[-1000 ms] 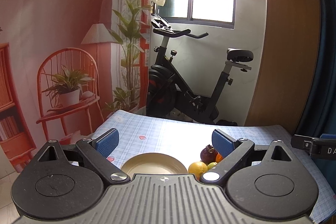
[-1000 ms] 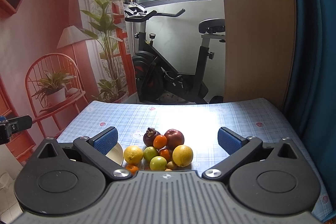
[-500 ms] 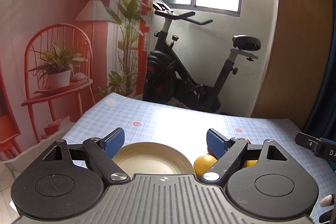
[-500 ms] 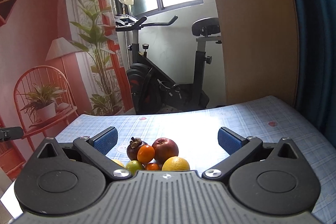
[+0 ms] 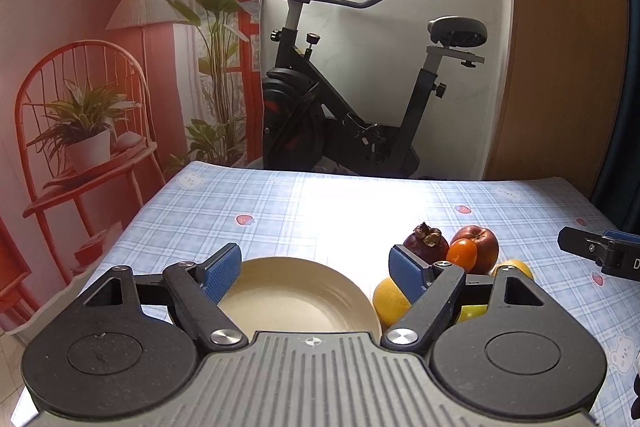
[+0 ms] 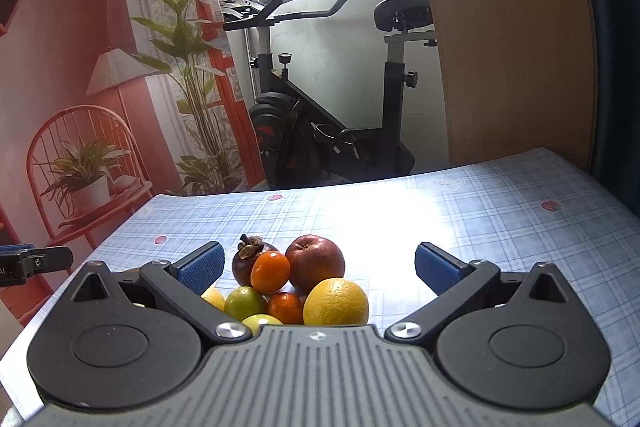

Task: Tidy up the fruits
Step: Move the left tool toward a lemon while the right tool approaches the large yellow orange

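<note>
A cream plate (image 5: 296, 301) lies on the checked tablecloth, straight ahead of my left gripper (image 5: 316, 269). Its jaws are closing, with nothing between the blue pads. Right of the plate is a pile of fruit: a mangosteen (image 5: 426, 245), a red apple (image 5: 478, 247), a small orange (image 5: 462, 254) and a yellow citrus (image 5: 390, 301). In the right wrist view the same pile lies just ahead of my right gripper (image 6: 318, 265), which stands open over it: mangosteen (image 6: 250, 261), apple (image 6: 316, 261), small orange (image 6: 270, 271), large yellow citrus (image 6: 336, 301), green fruit (image 6: 245, 302).
The table (image 6: 480, 211) is covered with a blue checked cloth. Beyond its far edge stand an exercise bike (image 5: 340, 99), a red chair with a potted plant (image 5: 80, 131) at the left, and a wooden panel (image 6: 508, 47) at the right. The other gripper's tip (image 5: 600, 251) shows at the right edge.
Both grippers have come down and closer to the table. The plate and the fruit pile now loom larger. The left jaws have narrowed a little.
</note>
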Action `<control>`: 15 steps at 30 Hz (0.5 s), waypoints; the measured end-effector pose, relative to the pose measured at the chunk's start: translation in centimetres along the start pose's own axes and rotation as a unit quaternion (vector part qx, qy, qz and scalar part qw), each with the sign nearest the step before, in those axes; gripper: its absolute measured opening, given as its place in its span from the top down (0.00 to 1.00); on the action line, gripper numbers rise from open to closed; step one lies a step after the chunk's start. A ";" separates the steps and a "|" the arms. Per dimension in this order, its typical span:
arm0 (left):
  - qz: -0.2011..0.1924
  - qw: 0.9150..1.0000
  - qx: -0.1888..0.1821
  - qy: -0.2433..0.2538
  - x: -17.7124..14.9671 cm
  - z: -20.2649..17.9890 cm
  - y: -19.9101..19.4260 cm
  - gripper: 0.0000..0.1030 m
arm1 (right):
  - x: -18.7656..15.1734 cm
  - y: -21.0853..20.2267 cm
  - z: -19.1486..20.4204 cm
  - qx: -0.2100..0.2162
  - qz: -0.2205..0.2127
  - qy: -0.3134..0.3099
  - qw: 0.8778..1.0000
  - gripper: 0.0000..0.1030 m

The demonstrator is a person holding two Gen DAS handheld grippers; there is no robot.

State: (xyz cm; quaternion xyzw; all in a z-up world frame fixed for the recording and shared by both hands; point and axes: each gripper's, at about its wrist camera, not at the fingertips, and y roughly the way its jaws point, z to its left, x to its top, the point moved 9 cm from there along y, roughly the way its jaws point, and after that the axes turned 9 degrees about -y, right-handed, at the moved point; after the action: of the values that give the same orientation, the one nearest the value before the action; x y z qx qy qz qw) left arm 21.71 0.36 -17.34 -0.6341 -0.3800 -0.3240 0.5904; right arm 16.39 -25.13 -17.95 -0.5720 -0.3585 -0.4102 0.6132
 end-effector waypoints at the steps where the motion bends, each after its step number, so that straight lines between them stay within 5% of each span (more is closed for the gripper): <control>1: 0.002 1.000 -0.001 0.001 0.1 -0.1 0.4 0.20 | 0.0 0.3 -0.2 0.002 0.001 -0.002 1.000 0.00; 15: 0.056 0.998 -0.041 -0.001 0.1 -1.9 5.8 0.38 | -1.6 4.4 -2.4 0.022 0.057 -0.033 0.998 0.02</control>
State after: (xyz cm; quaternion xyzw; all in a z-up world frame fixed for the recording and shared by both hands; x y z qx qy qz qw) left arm 26.83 -1.61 -19.99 -0.6783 -0.3314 -0.3051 0.5805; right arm 19.64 -27.36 -21.41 -0.5909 -0.3541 -0.3480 0.6358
